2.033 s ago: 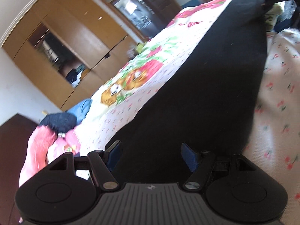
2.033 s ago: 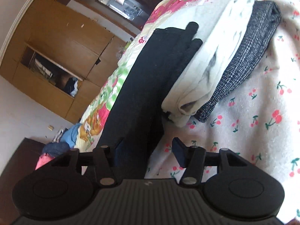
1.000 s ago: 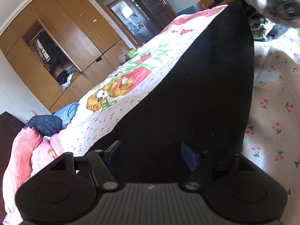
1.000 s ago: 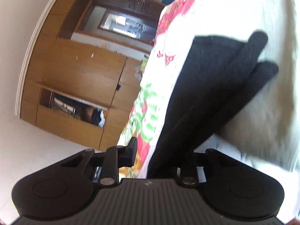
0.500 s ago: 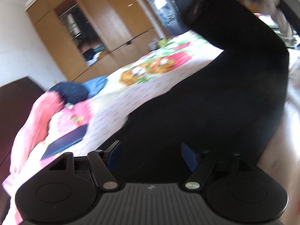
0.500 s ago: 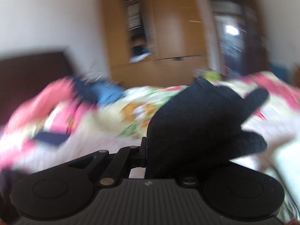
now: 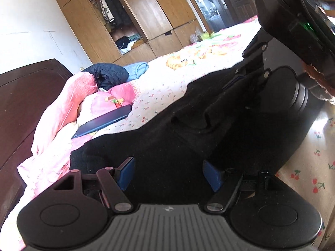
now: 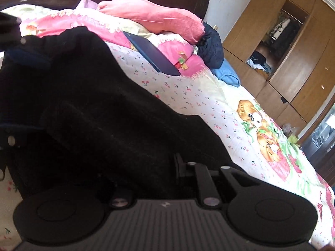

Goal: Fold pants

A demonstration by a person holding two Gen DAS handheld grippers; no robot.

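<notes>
Black pants [image 7: 167, 138] lie on the cherry-print bed sheet [image 7: 163, 92], doubled over with a rumpled upper layer [image 7: 209, 113]. My left gripper [image 7: 168, 174] stands wide at the near end. Black cloth fills the gap between its blue pads [image 7: 126, 173], which do not press on it. My right gripper [image 7: 240, 81] comes in from the upper right of the left wrist view, held by a hand. It pinches the folded-over end of the pants, and its jaws are starting to open. In the right wrist view the pants [image 8: 94, 115] drape over the right gripper [image 8: 155, 167] and hide one finger.
A pink quilt [image 7: 67, 108], a dark flat tablet [image 7: 102, 121], a dark jacket [image 7: 108, 75] and a blue cloth [image 7: 136, 70] lie toward the dark headboard [image 7: 25, 96]. Wooden wardrobes [image 7: 134, 21] line the far wall. Bare sheet shows to the right [image 7: 314, 167].
My right gripper rolled over and carried the pants' far end across the bed to just ahead of the left gripper, doubling the pants. The left view swung toward the headboard.
</notes>
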